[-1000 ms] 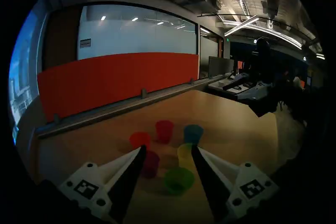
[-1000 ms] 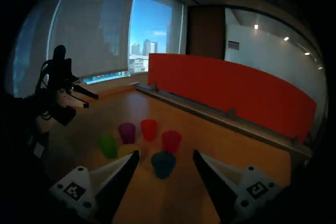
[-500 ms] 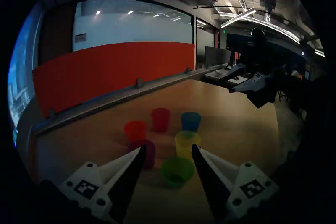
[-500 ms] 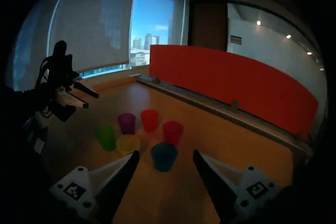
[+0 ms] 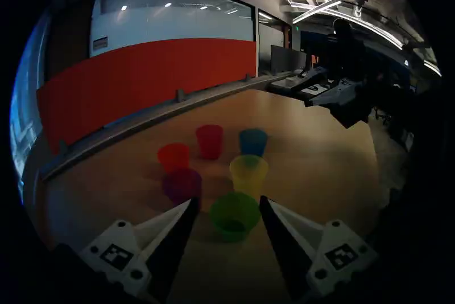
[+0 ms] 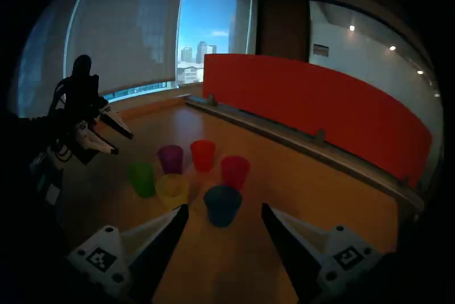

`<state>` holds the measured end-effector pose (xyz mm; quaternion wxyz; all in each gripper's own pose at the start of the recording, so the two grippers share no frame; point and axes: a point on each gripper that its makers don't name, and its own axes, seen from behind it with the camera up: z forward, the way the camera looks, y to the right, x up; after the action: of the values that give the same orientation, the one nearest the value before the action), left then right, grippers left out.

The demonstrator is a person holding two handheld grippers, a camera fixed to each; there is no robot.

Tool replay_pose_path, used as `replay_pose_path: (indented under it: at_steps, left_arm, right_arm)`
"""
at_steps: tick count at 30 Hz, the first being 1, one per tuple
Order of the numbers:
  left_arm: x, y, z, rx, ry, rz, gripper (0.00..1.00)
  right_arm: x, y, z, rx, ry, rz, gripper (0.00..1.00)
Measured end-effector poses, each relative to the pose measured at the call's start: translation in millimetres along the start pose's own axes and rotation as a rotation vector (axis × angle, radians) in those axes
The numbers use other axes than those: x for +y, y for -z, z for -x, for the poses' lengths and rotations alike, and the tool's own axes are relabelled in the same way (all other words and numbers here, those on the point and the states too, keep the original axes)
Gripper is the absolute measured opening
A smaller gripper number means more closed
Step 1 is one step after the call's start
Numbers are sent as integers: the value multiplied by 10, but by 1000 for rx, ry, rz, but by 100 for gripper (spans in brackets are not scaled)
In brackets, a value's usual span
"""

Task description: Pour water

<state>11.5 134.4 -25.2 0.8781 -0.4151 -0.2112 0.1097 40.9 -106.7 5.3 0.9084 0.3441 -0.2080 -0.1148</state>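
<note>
- Wooden tabletop [image 5: 318, 156] runs before a red partition [image 5: 148, 85], upper left.
- Left hand-held gripper [image 5: 227, 200] is spread wide and empty; green cup [image 5: 234, 223] sits low centre, between its tips.
- Right hand-held gripper [image 6: 223, 207] is equally wide and empty; blue cup [image 6: 222, 204] stands lower centre.

Six colours are standing out on the tan wood-grain bench [image 5: 324, 161]: a green cup [image 5: 234, 221], a yellow cup [image 5: 248, 173], a purple cup [image 5: 182, 184], an orange-red cup [image 5: 173, 157], a crimson cup [image 5: 210, 140] and a teal-blue cup [image 5: 253, 141]. Behind them a divider panel [image 5: 148, 76] is glowing flat red. The fingers [image 5: 173, 238] of the left gripper [image 5: 228, 198] are showing black inner edges and white bodies, each wearing a black-and-white square marker [image 5: 115, 254]. The right gripper [image 6: 223, 206] is wearing the same colours.
</note>
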Motion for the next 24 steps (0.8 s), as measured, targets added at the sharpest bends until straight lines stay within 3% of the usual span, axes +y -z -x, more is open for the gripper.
replay_pose_path:
  at_steps: [24]
  left_arm:
    - [115, -201, 461, -117, -31, 34, 79]
  right_arm:
    - [-10, -111, 94, -21, 4, -6, 99]
